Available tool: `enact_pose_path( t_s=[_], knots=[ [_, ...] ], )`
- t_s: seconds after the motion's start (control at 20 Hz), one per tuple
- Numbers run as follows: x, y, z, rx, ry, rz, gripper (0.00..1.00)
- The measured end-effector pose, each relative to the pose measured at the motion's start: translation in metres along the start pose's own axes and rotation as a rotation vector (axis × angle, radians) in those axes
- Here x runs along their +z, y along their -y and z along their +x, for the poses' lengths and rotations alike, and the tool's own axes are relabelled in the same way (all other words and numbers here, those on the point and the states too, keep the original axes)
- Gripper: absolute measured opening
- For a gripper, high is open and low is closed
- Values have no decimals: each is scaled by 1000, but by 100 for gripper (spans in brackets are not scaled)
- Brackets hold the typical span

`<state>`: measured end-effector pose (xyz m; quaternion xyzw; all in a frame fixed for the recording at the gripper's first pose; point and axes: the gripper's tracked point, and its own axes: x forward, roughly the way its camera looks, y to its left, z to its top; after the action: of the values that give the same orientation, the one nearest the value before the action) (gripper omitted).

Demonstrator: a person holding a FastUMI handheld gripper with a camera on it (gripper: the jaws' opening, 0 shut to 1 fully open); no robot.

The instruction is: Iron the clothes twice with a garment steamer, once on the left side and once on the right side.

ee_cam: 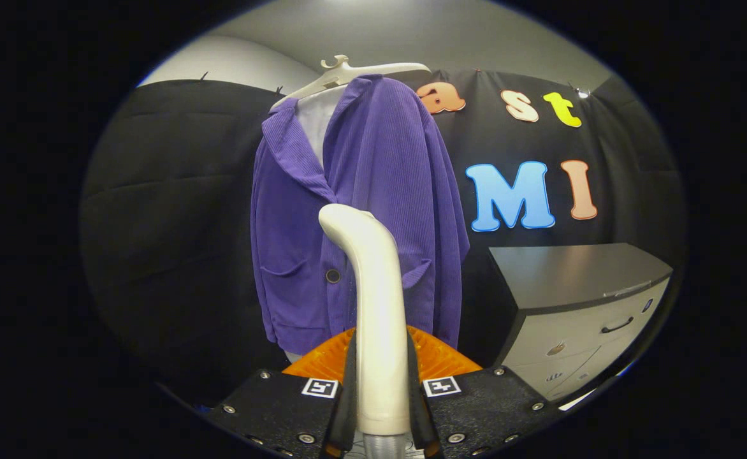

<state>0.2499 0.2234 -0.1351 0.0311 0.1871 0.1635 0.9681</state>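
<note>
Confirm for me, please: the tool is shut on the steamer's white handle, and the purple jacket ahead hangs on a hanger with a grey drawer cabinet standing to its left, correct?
Nearly: the cabinet stands to the right of the purple jacket, not the left, as the gripper view shows. The rest holds: the tool is shut on the steamer's white handle, and the jacket hangs on a hanger ahead.

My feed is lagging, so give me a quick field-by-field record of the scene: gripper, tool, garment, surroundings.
gripper: shut on the steamer handle, one finger pressing each side
tool: white curved plastic garment steamer, upright between the fingers, head bent toward the jacket
garment: purple ribbed jacket on a white plastic hanger, beyond the fingers, front facing the camera
contact: cannot tell whether the steamer head touches the fabric
surroundings: grey drawer cabinet with dark top, beside the jacket
</note>
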Motion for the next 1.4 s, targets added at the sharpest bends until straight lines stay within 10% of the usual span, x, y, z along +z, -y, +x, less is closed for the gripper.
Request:
enact_pose_path(
  t_s=[1.4],
  knots=[
    [-165,5,-29,-49,-214,30,34]
  ],
)
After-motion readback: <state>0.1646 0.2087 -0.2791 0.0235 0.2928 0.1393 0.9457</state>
